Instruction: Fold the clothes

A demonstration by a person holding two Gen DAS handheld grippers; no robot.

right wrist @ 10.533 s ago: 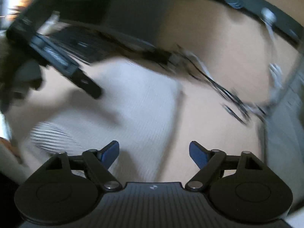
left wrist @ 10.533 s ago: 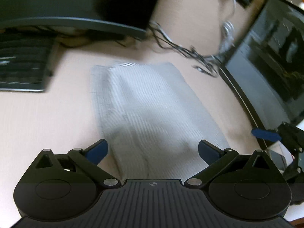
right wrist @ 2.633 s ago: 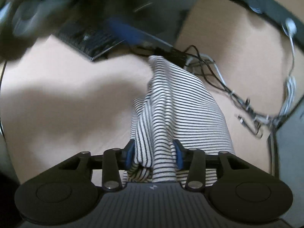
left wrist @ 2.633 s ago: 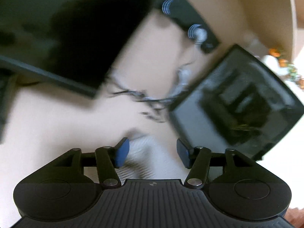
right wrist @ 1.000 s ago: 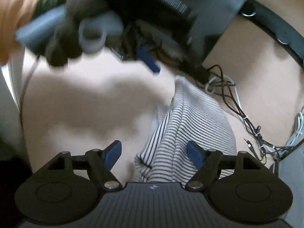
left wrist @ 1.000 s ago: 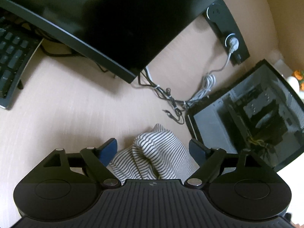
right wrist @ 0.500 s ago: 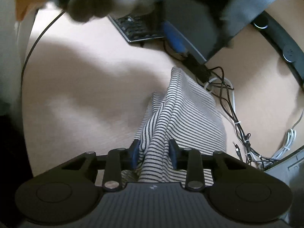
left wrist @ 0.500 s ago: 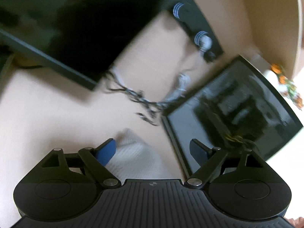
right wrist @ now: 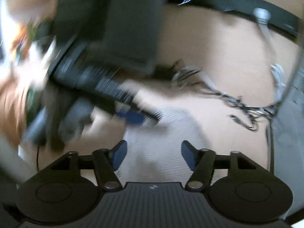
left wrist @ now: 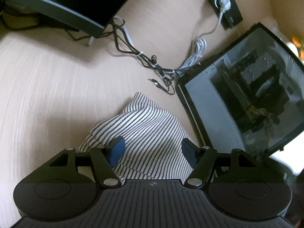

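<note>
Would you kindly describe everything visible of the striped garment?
The striped garment looks like soft knit cloth, white with thin dark stripes. It lies bunched and rumpled on the pale desk, beside the glass-sided computer case and short of the cable tangle. The left gripper's fingers flank it; contact is unclear.

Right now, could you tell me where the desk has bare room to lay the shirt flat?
Bare desk lies left of the striped shirt, below the monitor. The cables and computer case crowd the right.
</note>
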